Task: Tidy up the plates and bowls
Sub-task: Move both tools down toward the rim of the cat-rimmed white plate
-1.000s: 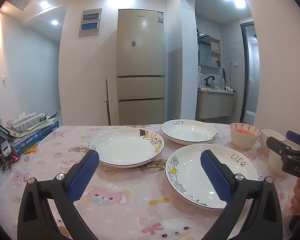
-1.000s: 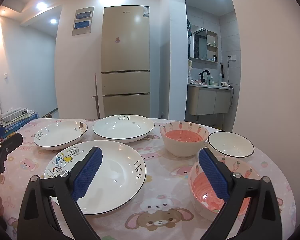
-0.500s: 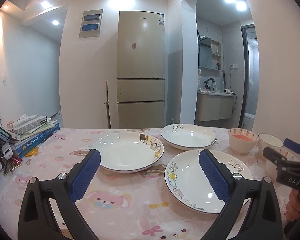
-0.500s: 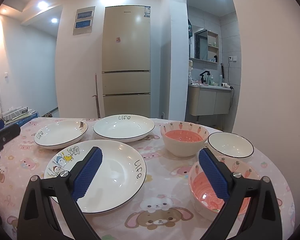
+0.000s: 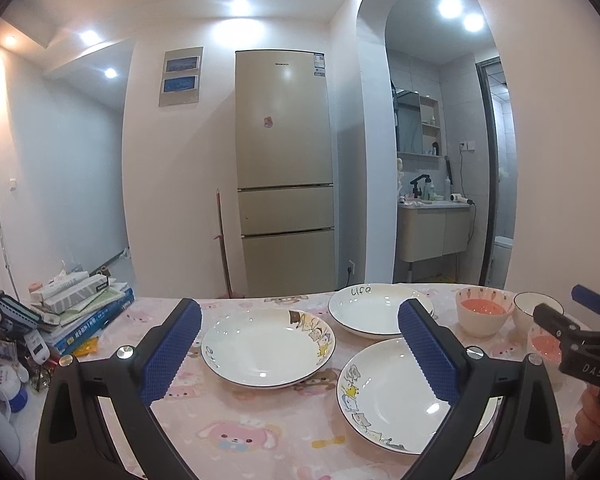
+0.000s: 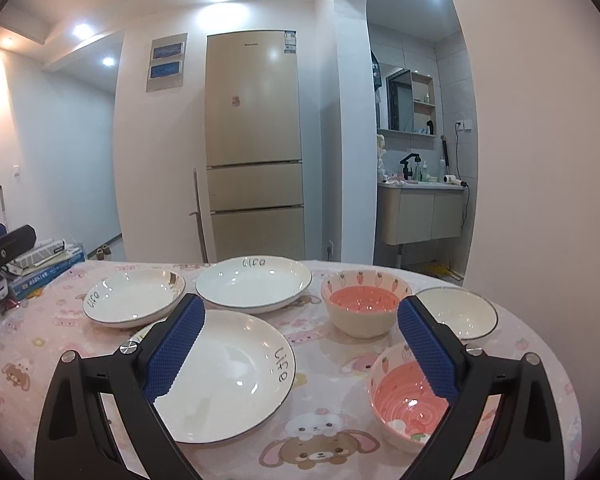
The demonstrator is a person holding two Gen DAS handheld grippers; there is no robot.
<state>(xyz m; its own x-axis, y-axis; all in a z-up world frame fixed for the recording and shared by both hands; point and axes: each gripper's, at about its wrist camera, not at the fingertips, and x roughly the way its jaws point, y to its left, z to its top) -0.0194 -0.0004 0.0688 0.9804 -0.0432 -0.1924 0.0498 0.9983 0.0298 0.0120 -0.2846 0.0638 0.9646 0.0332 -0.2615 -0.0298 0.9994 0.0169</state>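
Three white "life" plates lie on the pink cartoon tablecloth: a left plate [image 5: 266,346] [image 6: 134,298], a far plate [image 5: 376,309] [image 6: 254,283] and a near plate [image 5: 396,396] [image 6: 224,372]. Right of them stand a pink carrot bowl [image 6: 362,308] [image 5: 482,316], a white bowl [image 6: 460,312] and a nearer pink bowl [image 6: 408,396]. My left gripper [image 5: 300,356] hovers open above the left and near plates, holding nothing. My right gripper [image 6: 298,354] is open between the near plate and the nearer pink bowl, also with nothing in it, and it shows at the right edge of the left wrist view [image 5: 572,330].
A stack of books and boxes [image 5: 80,312] with small clutter sits at the table's left edge. Beyond the table stand a beige fridge [image 5: 284,172] and an archway to a bathroom vanity [image 5: 432,228]. A hand [image 5: 588,412] holds the right gripper.
Both views have tilted up and drawn back a little, so the plates and bowls sit lower in frame. Both grippers stay open and nothing on the table has moved.
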